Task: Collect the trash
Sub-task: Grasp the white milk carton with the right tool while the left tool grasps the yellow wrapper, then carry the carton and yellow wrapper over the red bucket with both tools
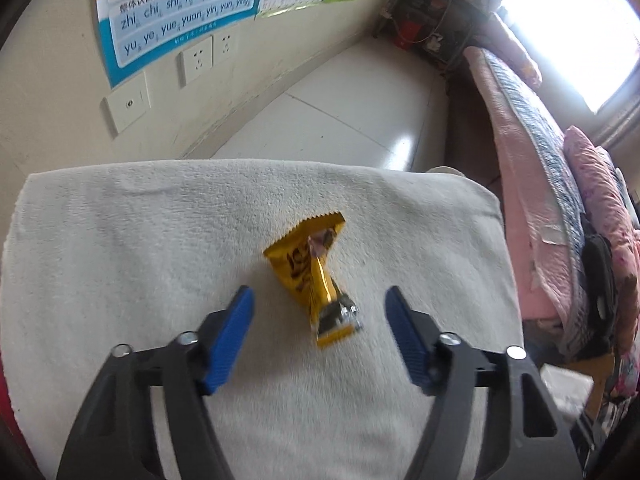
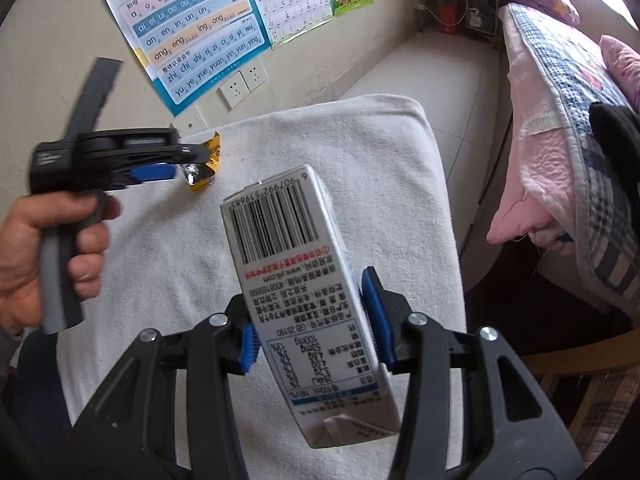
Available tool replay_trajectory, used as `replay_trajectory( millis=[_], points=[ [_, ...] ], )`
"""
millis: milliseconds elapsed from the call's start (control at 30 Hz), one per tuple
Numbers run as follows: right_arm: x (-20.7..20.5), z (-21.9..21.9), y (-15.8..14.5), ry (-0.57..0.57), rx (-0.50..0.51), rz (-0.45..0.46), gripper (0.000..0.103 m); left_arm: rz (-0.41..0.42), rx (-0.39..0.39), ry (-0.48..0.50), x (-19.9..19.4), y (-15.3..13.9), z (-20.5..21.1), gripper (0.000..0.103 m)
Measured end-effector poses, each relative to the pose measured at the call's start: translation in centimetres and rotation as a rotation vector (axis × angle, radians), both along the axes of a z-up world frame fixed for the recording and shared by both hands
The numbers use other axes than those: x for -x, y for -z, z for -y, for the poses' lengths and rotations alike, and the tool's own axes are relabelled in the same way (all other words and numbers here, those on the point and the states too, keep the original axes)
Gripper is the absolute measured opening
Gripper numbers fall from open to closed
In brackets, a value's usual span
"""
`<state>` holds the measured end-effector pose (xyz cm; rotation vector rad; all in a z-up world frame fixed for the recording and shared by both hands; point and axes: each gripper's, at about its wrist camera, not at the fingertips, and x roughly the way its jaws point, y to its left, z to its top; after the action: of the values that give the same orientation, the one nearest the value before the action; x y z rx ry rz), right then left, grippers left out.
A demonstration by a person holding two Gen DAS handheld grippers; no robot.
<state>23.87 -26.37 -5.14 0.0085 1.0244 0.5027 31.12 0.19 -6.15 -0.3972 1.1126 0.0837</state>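
A crumpled yellow snack wrapper [image 1: 304,264] lies on a white towel-covered surface [image 1: 120,240]. My left gripper [image 1: 319,300] hovers over it, jaws open, with the wrapper's lower end between the blue pads [image 1: 236,332] and untouched by either. In the right wrist view the same wrapper [image 2: 204,178] shows just beyond the left gripper [image 2: 160,172], which a person's hand [image 2: 40,248] holds. My right gripper [image 2: 310,316] is shut on a white milk carton [image 2: 280,220], barcode side up, held tilted above the towel [image 2: 360,160].
A wall with pinyin posters [image 1: 180,12] and sockets [image 1: 196,64] stands behind the towel's far edge. White tile floor [image 1: 340,112] runs beyond it. A bed with pink and plaid quilts [image 2: 560,120] lies along the right. A dark shelf [image 1: 432,20] fills the far corner.
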Motion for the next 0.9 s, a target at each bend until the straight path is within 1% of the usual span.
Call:
replay_trajectory(
  millis=[33, 100, 133, 167, 300, 367, 500, 667, 767, 900],
  points=[
    [0.1, 0.0, 0.0, 0.000, 0.002, 0.004, 0.044, -0.010, -0.005, -0.003, -0.2, 0.3, 0.0, 0.047],
    [0.3, -0.1, -0.2, -0.005, 0.008, 0.014, 0.044, -0.032, -0.017, 0.009, -0.6, 0.7, 0.2, 0.011],
    [0.3, 0.1, -0.2, -0.003, 0.004, 0.014, 0.044, -0.037, -0.017, 0.019, -0.5, 0.8, 0.4, 0.008],
    [0.3, 0.2, -0.2, 0.004, -0.002, 0.014, 0.044, -0.033, -0.019, 0.041, -0.1, 0.6, 0.8, 0.006],
    [0.3, 0.5, -0.5, 0.018, -0.016, 0.021, 0.044, -0.013, -0.047, 0.101, 1.8, -0.7, 1.5, 0.006],
    [0.6, 0.4, -0.7, 0.016, -0.018, 0.029, 0.044, -0.004, -0.073, 0.124, 3.3, -1.5, 1.8, 0.006],
    [1.1, -0.1, -1.9, 0.011, -0.020, 0.051, 0.044, 0.013, -0.099, 0.155, 5.8, -2.8, 1.9, 0.006],
    [2.1, -1.2, -3.3, 0.001, -0.013, 0.074, 0.044, 0.049, -0.119, 0.175, 9.4, -5.0, 1.6, 0.006],
    [3.0, -2.2, -4.3, -0.008, 0.006, 0.094, 0.044, 0.072, -0.116, 0.166, 11.6, -6.2, 1.0, 0.006],
    [4.2, -3.9, -5.1, -0.028, 0.020, 0.111, 0.044, 0.094, -0.107, 0.135, 14.9, -7.6, -0.8, 0.006]
  ],
)
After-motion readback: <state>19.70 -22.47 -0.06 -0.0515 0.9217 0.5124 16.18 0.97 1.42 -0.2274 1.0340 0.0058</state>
